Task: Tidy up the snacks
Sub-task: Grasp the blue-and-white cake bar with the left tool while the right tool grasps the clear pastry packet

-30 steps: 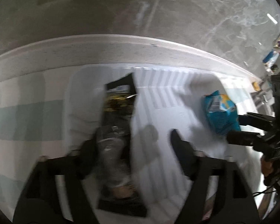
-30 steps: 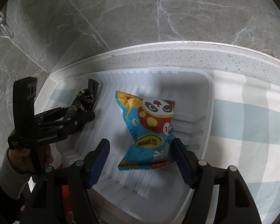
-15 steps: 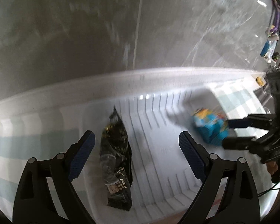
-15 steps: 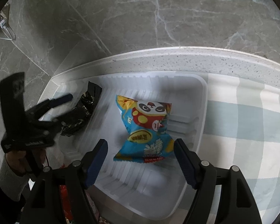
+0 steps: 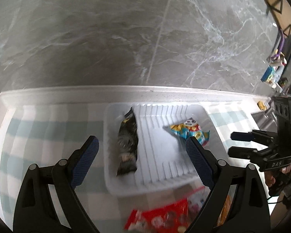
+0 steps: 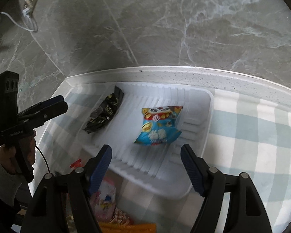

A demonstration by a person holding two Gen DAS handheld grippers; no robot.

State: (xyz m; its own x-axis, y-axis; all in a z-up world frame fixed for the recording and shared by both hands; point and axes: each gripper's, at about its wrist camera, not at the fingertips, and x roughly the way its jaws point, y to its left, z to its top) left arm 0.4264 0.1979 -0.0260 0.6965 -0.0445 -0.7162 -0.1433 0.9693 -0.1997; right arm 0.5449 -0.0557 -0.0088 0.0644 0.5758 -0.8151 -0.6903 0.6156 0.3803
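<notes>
Black snack pkt [image 6: 104,112] & blue pkt [image 6: 158,125] lie flat, apart, in white tray [image 6: 207,116].

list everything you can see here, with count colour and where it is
ribbed white plastic tray: 1, white, on the checked cloth by the counter's back edge
black crinkly snack packet: 1, black with yellow print, lying in the tray's left part
blue panda-print snack bag: 1, blue, red and yellow, lying in the tray's right part
red snack packet: 1, red, blurred, on the cloth in front of the tray
pale green and white checked cloth: 1, under the tray
speckled white counter edge: 1, behind the cloth
grey marble wall: 1, behind the counter
white cable: 1, on the wall, upper left
left tongs: 1, black with blue pads, open, empty
right tongs: 1, black with blue pads, open, empty
</notes>
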